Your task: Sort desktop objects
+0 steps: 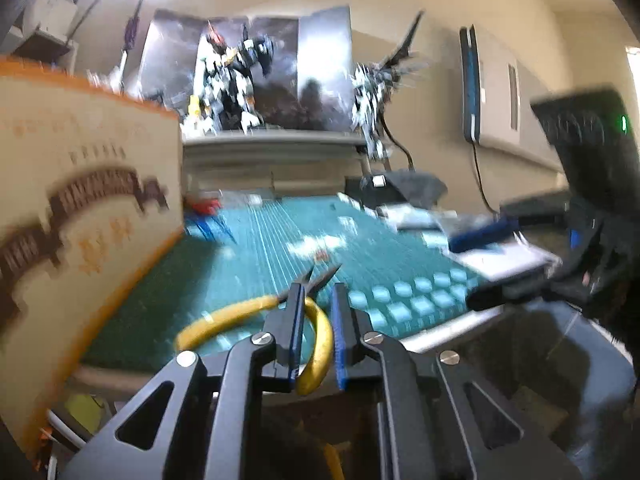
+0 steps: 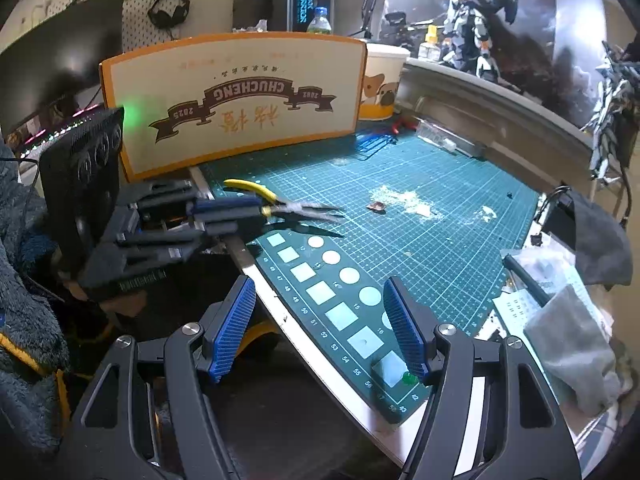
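Left gripper [image 1: 316,300] pinches pliers' [image 2: 280,206] yellow handle (stiff, slick) by cutting mat's [image 2: 420,240] left edge | right gripper [image 2: 320,328] gapes wide, empty, over mat's near edge | grip near pivot.

A hobbyist's model-building bench in a home room.

A green cutting mat [image 2: 420,216] covers the bench, with yellow-handled pliers [image 2: 272,204] and scraps lying on it. Robot models [image 2: 476,20] stand on a shelf before a poster [image 1: 248,68]; a pegboard [image 2: 140,20] holds headphones [image 2: 168,10], beside a dark monitor [image 2: 60,52] and a printed box [image 2: 240,100].
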Demonstrator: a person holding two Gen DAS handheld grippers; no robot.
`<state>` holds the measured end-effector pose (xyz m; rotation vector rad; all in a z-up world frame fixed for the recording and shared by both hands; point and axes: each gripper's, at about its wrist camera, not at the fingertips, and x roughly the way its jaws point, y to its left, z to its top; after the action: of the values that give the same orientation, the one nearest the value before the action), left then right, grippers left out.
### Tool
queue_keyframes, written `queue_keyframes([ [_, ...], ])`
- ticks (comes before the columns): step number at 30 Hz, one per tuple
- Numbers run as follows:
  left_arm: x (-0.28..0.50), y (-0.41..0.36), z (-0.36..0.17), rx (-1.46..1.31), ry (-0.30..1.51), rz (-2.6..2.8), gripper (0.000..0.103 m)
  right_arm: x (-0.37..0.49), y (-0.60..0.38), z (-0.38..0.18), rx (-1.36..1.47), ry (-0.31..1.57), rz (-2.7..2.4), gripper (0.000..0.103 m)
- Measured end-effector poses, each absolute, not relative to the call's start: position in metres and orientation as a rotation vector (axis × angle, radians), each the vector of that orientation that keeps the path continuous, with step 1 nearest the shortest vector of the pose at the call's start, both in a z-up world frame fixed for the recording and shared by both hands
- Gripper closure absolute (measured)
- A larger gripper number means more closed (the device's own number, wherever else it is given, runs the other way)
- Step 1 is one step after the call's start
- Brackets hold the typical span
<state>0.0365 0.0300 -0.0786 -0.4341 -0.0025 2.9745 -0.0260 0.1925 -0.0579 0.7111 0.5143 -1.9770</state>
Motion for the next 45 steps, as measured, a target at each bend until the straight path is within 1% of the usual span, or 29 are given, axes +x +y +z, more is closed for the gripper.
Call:
queue_keyframes([
  [2, 0.036, 0.029, -0.067, -0.419, 0.016, 2.99, 0.096, -0.027, 0.193, -0.056, 0.703, 0.513, -1.978, 0.039],
  [6, 0.021, 0.028, -0.067, -0.528, 0.015, 2.976, 0.096, -0.029, 0.191, -0.054, 0.699, 0.513, -1.984, 0.039],
  [7, 0.017, 0.028, -0.071, -0.563, 0.009, 2.969, 0.098, -0.029, 0.191, -0.054, 0.7, 0.512, -1.987, 0.039],
  [8, 0.015, 0.026, -0.077, -0.6, -0.011, 2.96, 0.103, -0.03, 0.19, -0.054, 0.702, 0.51, -1.99, 0.039],
  [10, 0.013, 0.022, -0.087, -0.642, -0.064, 2.95, 0.103, -0.028, 0.189, -0.054, 0.696, 0.508, -1.988, 0.039],
  [13, 0.018, 0.023, -0.087, -0.6, -0.032, 2.959, 0.103, -0.026, 0.187, -0.054, 0.696, 0.51, -1.986, 0.034],
  [18, 0.042, 0.022, -0.079, -0.487, 0.024, 2.976, 0.102, -0.024, 0.183, -0.056, 0.675, 0.506, -1.982, 0.033],
  [19, 0.049, 0.02, -0.079, -0.473, 0.042, 2.978, 0.102, -0.024, 0.182, -0.056, 0.662, 0.493, -1.979, 0.036],
  [21, 0.062, 0.015, -0.08, -0.458, 0.069, 2.98, 0.101, -0.021, 0.175, -0.056, 0.614, 0.508, -1.953, 0.047],
  [22, 0.065, 0.012, -0.081, -0.469, 0.068, 2.979, 0.099, -0.019, 0.17, -0.057, 0.588, 0.529, -1.933, 0.057],
  [23, 0.067, 0.008, -0.083, -0.482, 0.066, 2.98, 0.094, -0.019, 0.164, -0.058, 0.575, 0.565, -1.92, 0.069],
  [24, 0.067, 0.005, -0.084, -0.499, 0.056, 2.985, 0.091, -0.019, 0.153, -0.062, 0.572, 0.627, -1.895, 0.074],
  [25, 0.067, 0.001, -0.086, -0.519, 0.041, 2.993, 0.083, -0.021, 0.145, -0.066, 0.577, 0.677, -1.869, 0.081],
  [26, 0.066, -0.003, -0.087, -0.535, 0.025, 3.002, 0.077, -0.023, 0.136, -0.071, 0.58, 0.729, -1.842, 0.081],
  [28, 0.064, -0.01, -0.088, -0.547, -0.008, 3.018, 0.076, -0.036, 0.121, -0.077, 0.594, 0.782, -1.815, 0.08],
  [31, 0.064, -0.013, -0.087, -0.547, -0.013, 3.031, 0.076, -0.066, 0.107, -0.072, 0.658, 0.708, -1.788, 0.079],
  [33, 0.064, -0.013, -0.087, -0.544, -0.011, 3.031, 0.076, -0.092, 0.101, -0.063, 0.763, 0.567, -1.772, 0.079],
  [34, 0.064, -0.013, -0.088, -0.543, -0.009, 3.03, 0.076, -0.101, 0.099, -0.06, 0.796, 0.525, -1.789, 0.081],
  [35, 0.064, -0.013, -0.088, -0.543, -0.005, 3.031, 0.076, -0.107, 0.096, -0.058, 0.829, 0.507, -1.809, 0.09],
  [36, 0.064, -0.013, -0.088, -0.543, 0.001, 3.033, 0.076, -0.113, 0.092, -0.058, 0.863, 0.489, -1.829, 0.097],
  [37, 0.064, -0.013, -0.089, -0.543, 0.006, 3.034, 0.076, -0.114, 0.089, -0.058, 0.889, 0.486, -1.832, 0.102],
  [39, 0.066, -0.015, -0.089, -0.537, 0.009, 3.039, 0.076, -0.111, 0.082, -0.063, 0.99, 0.493, -1.885, 0.097],
  [40, 0.067, -0.016, -0.089, -0.531, 0.007, 3.042, 0.076, -0.103, 0.081, -0.063, 1.012, 0.484, -1.906, 0.089],
  [41, 0.067, -0.018, -0.089, -0.524, 0.001, 3.045, 0.076, -0.096, 0.08, -0.064, 1.032, 0.474, -1.927, 0.084],
  [42, 0.067, -0.019, -0.089, -0.519, -0.005, 3.047, 0.076, -0.088, 0.079, -0.065, 1.052, 0.463, -1.947, 0.084],
  [43, 0.067, -0.021, -0.09, -0.513, -0.01, 3.049, 0.076, -0.074, 0.083, -0.067, 1.014, 0.43, -1.994, 0.083],
  [45, 0.069, -0.024, -0.09, -0.504, -0.027, 3.049, 0.076, -0.046, 0.09, -0.072, 0.928, 0.36, -2.089, 0.073],
])
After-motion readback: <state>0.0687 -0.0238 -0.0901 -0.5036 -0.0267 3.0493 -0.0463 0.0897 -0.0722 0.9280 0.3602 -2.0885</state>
